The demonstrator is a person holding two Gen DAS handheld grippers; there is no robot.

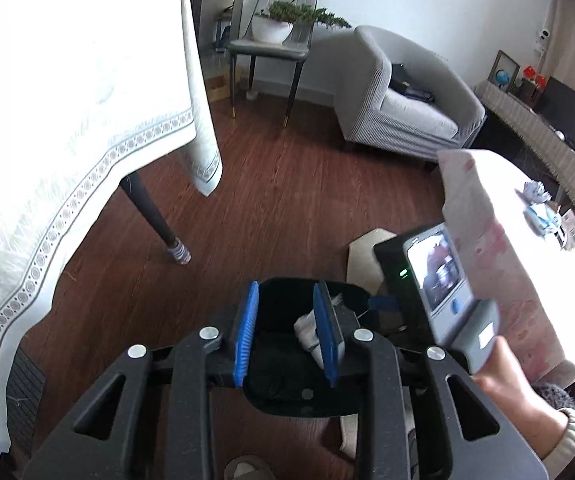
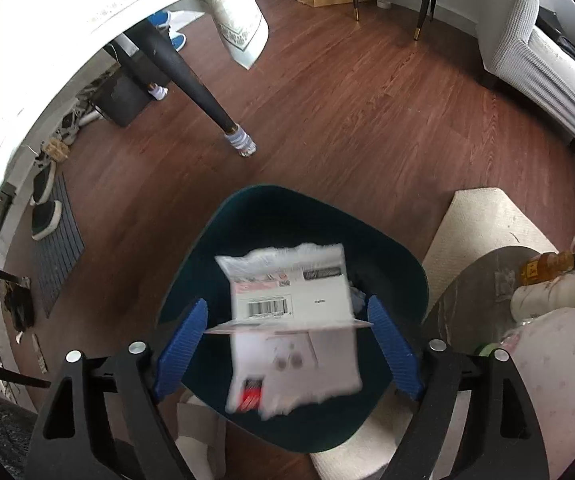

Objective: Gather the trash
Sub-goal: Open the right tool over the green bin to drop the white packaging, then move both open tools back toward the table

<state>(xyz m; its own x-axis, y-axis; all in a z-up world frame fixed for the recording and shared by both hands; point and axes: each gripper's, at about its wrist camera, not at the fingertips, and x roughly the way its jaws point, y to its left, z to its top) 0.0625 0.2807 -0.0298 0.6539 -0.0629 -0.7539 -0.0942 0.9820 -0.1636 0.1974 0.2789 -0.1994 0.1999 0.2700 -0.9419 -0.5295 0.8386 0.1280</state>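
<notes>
Blue pads of the right gripper (image 2: 287, 344) stand wide apart, pointing down over the dark bin (image 2: 191, 264). Between them, touching neither pad, is a blurry white packet (image 2: 291, 320) with a barcode, over the bin's open mouth, its long side running away from the camera. From the left wrist view, the left gripper (image 1: 287, 332) has its pads closer together and holds nothing; a crumpled white scrap (image 1: 307, 332) lies inside the bin below. More scraps (image 1: 543, 208) sit on the small table (image 1: 499, 248) nearby. A table leg (image 2: 191, 76) stands on the wood floor (image 2: 347, 112) beyond the bin.
</notes>
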